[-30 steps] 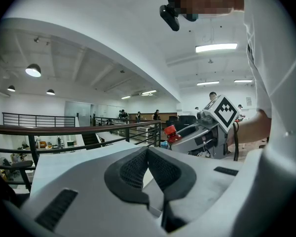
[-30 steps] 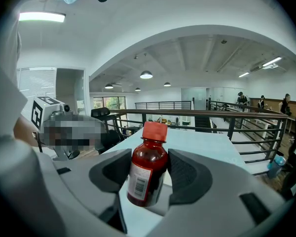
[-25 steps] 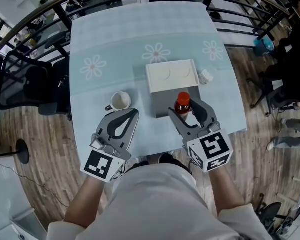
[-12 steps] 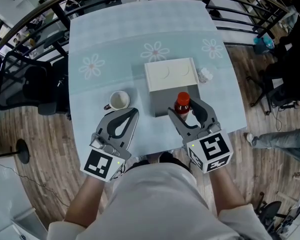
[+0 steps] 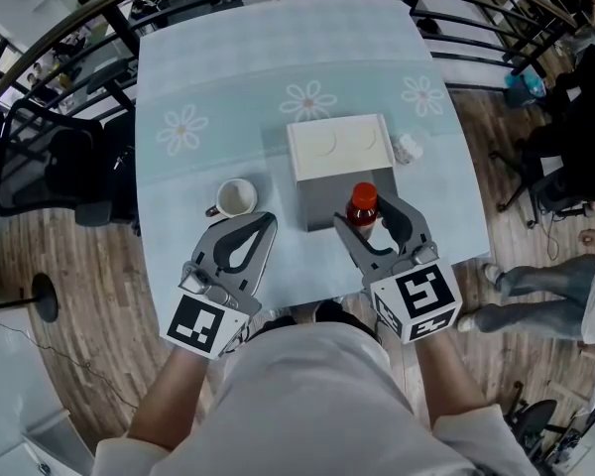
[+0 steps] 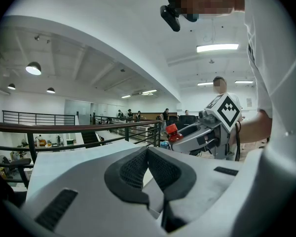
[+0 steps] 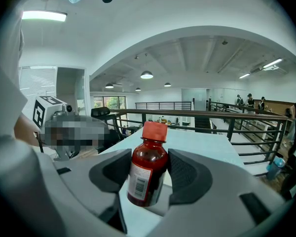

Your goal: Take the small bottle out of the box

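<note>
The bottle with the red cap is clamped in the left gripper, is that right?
No, it's the right gripper that clamps the bottle with the red cap; the right gripper view shows it between the jaws.

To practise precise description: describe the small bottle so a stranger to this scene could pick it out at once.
On the pale blue flower-printed table, find the white rectangular box at the middle. At its near side, the right gripper grips a small dark-red bottle with an orange-red cap. Unlike the white ceramic mug to its left, it alone is red.
</note>
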The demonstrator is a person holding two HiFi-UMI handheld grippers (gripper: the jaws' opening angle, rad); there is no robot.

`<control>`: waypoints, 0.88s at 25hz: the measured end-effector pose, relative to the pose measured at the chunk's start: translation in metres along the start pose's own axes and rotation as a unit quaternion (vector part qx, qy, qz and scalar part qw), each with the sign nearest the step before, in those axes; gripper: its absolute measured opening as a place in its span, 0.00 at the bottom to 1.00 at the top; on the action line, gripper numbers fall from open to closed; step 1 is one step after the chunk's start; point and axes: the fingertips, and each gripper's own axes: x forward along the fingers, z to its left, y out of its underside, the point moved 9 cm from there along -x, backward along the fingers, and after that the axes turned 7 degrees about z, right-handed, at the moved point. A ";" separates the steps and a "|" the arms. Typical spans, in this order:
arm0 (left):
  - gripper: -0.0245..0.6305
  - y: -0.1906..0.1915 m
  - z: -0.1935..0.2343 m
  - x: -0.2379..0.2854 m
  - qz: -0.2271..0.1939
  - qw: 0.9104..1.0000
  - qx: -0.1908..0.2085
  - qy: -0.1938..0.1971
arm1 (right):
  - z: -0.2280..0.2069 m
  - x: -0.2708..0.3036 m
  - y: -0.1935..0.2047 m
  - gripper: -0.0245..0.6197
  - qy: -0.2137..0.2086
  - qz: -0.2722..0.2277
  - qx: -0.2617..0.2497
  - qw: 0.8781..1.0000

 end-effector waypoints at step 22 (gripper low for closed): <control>0.07 0.000 0.001 0.013 0.006 1.000 -0.002 0.005 | -0.013 0.006 0.005 0.42 0.003 0.011 -0.002 1.000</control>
